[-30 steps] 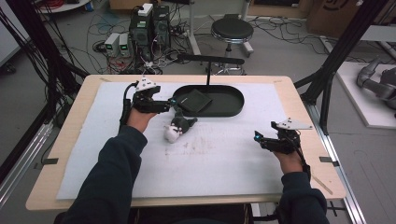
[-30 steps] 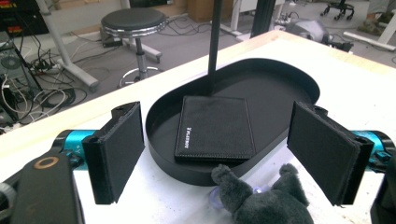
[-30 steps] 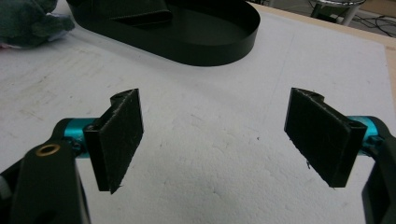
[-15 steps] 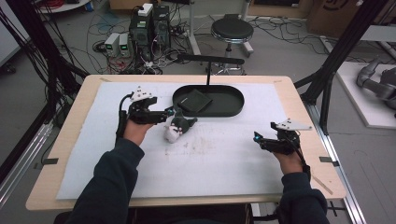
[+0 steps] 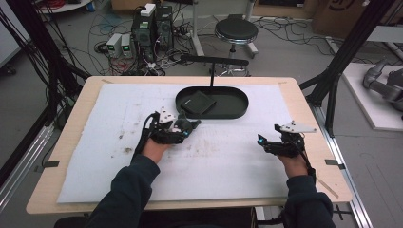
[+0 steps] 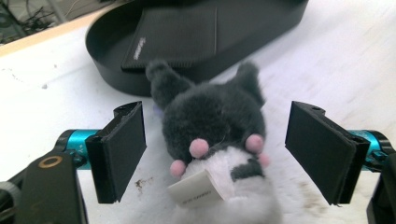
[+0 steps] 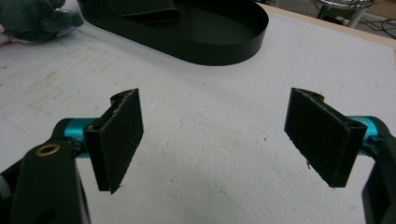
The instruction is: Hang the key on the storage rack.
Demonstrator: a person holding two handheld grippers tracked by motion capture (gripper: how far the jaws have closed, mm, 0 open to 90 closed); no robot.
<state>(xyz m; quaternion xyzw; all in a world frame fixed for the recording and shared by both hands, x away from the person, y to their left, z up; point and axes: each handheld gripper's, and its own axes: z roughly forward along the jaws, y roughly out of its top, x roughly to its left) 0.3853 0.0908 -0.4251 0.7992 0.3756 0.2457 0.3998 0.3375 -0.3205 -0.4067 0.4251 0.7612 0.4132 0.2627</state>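
Note:
A small plush toy point(image 6: 212, 126), dark grey with a white part, pink dots and a paper tag, lies on the white mat just in front of the black oval tray point(image 6: 261, 28). My left gripper point(image 6: 217, 149) is open, with one jaw on each side of the toy and a gap on both sides. From above, the left gripper point(image 5: 183, 130) sits over the toy point(image 5: 191, 124) at the mat's middle. My right gripper point(image 7: 219, 140) is open over bare mat with nothing between its jaws. It is near the right edge point(image 5: 266, 142) in the high view.
The oval tray point(image 5: 237, 111) holds a flat black square pad point(image 5: 198, 102) at its left end. A black T-shaped stand point(image 5: 212, 66) rises behind the tray. The white mat point(image 5: 104, 118) covers most of the wooden table point(image 5: 313, 118). The right gripper view shows the toy point(image 7: 32, 18) at top left.
The left hand and gripper have shifted toward the near side and right, so the jaws now flank the toy. The right gripper has stayed put.

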